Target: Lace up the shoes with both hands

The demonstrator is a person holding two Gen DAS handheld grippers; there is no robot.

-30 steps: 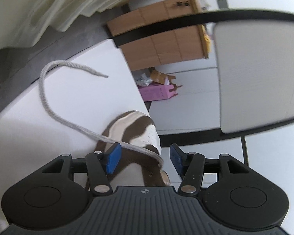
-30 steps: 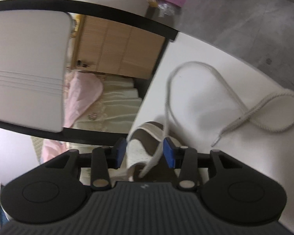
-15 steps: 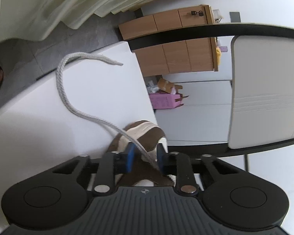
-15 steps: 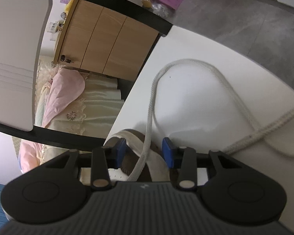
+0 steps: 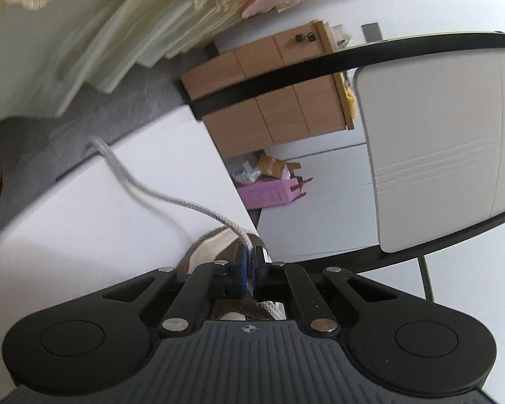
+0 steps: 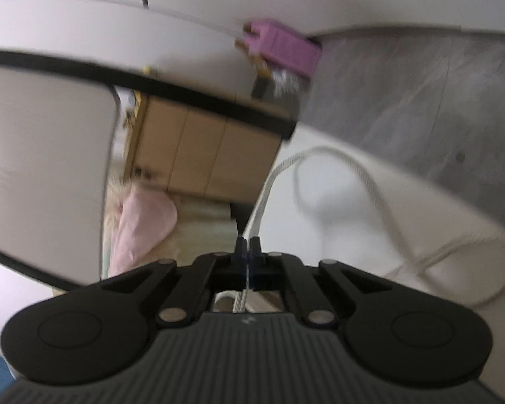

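Left tool (image 5: pixel 249 266) low in the centre of the left wrist view, blue pads (image 5: pixel 240 262) pressed together on a grey-white lace (image 5: pixel 171 202). Lace pinched at the pads, then running up and left across the white surface (image 5: pixel 84 235) to the surface's far edge in the left part of the frame. Shoe (image 5: pixel 215 245) just behind and below the pads, cream and brown, mostly hidden by the tool's black body; more of it glimpsed through the gap under the pads. Beyond the surface's edge: wooden cabinet (image 5: pixel 269 94) at upper centre, pink box (image 5: pixel 269 193) on the floor at centre, white chair back (image 5: pixel 434 155) with a black frame at right, pale bedding (image 5: pixel 118 33) across the upper left.

Right tool (image 6: pixel 248 256) low in the centre of the right wrist view, fingers brought together and clamped on the other lace end (image 6: pixel 266 195). That strand rising from between the pads toward upper centre, arching right, then dropping to a loose loop at the right edge, lying on the same surface (image 6: pixel 336 229). Below the pads, strand continuing down toward a sliver of the shoe, barely visible. Frame blurred. Same cabinet (image 6: pixel 202 158) at centre, pink box (image 6: pixel 286 47) at upper centre, chair back (image 6: pixel 47 168) at left, pink cloth (image 6: pixel 141 222) on the bed below it, grey floor (image 6: pixel 421 101) at upper right.
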